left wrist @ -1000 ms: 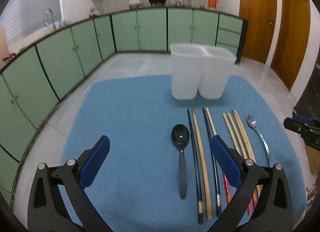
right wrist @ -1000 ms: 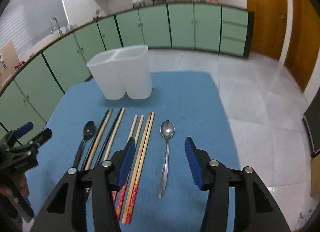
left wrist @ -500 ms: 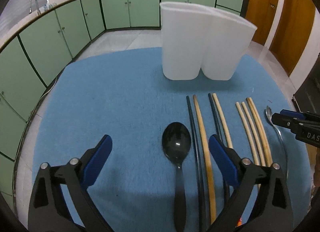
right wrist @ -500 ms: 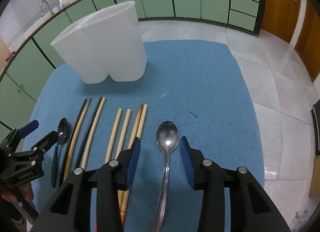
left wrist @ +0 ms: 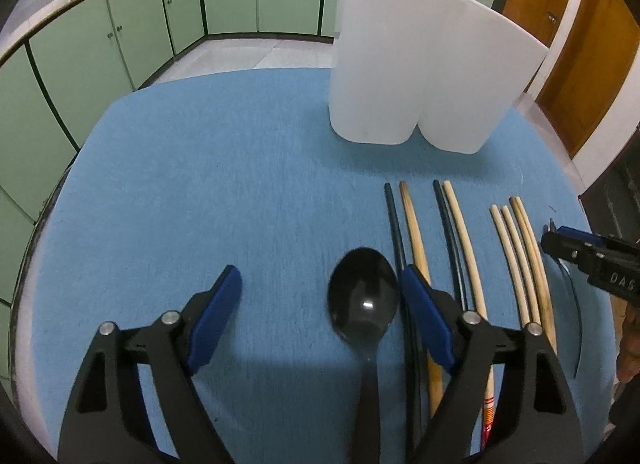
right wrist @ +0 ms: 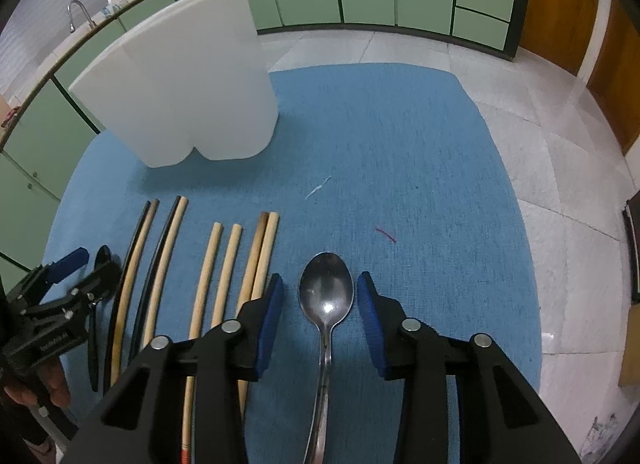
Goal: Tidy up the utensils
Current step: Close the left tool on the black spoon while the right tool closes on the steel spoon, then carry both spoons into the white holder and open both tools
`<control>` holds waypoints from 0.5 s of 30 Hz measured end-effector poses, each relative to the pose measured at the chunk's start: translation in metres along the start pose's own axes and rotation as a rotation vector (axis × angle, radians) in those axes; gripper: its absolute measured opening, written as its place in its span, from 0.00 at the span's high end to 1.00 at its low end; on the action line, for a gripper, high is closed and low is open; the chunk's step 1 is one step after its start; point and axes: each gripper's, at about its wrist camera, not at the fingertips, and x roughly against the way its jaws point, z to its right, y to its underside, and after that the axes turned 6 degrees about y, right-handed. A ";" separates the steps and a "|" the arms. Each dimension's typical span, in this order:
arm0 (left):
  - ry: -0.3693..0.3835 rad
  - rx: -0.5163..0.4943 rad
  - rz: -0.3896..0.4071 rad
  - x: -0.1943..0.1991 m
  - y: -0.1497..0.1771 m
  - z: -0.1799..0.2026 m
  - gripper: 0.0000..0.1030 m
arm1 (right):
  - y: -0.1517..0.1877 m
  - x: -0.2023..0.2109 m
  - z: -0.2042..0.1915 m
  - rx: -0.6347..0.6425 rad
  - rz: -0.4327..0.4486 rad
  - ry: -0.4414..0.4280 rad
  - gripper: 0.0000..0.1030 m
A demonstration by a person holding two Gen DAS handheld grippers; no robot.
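A black spoon point(left wrist: 364, 306) lies on the blue mat point(left wrist: 224, 191), its bowl between my left gripper's point(left wrist: 320, 296) open fingers, nearer the right one. A metal spoon point(right wrist: 326, 298) lies with its bowl between my right gripper's point(right wrist: 320, 296) open fingers, handle running under the gripper. Several chopsticks point(left wrist: 460, 240), wooden and black, lie in a row between the two spoons; they also show in the right wrist view point(right wrist: 224, 264). A white two-compartment holder point(left wrist: 420, 75) stands upright at the back of the mat, also in the right wrist view point(right wrist: 188, 83).
The mat covers a round table with its edge point(left wrist: 44, 215) close on the left. Tiled floor point(right wrist: 560, 151) lies beyond the right edge. Green cabinets point(left wrist: 160, 15) line the back wall. The other gripper shows at each view's side point(left wrist: 588, 256) point(right wrist: 52, 304).
Both grippers have moved forward and down toward the mat. The left fingers have narrowed around the black spoon's bowl; the right fingers now straddle the metal spoon's bowl.
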 end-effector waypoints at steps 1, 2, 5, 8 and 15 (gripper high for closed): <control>0.009 0.004 -0.004 -0.001 -0.001 0.002 0.31 | 0.001 0.001 -0.001 0.001 0.002 0.005 0.68; 0.012 0.001 -0.005 -0.001 -0.001 0.003 0.36 | 0.002 0.002 -0.001 0.001 0.003 0.006 0.70; 0.013 -0.014 -0.002 0.000 0.001 0.006 0.41 | 0.003 0.002 -0.002 0.003 0.005 0.014 0.72; 0.023 -0.010 0.009 0.002 0.003 0.006 0.59 | 0.005 0.003 -0.006 0.016 0.008 0.017 0.72; 0.087 0.011 0.060 0.017 0.009 -0.004 0.70 | 0.018 0.020 -0.005 0.017 0.081 -0.010 0.73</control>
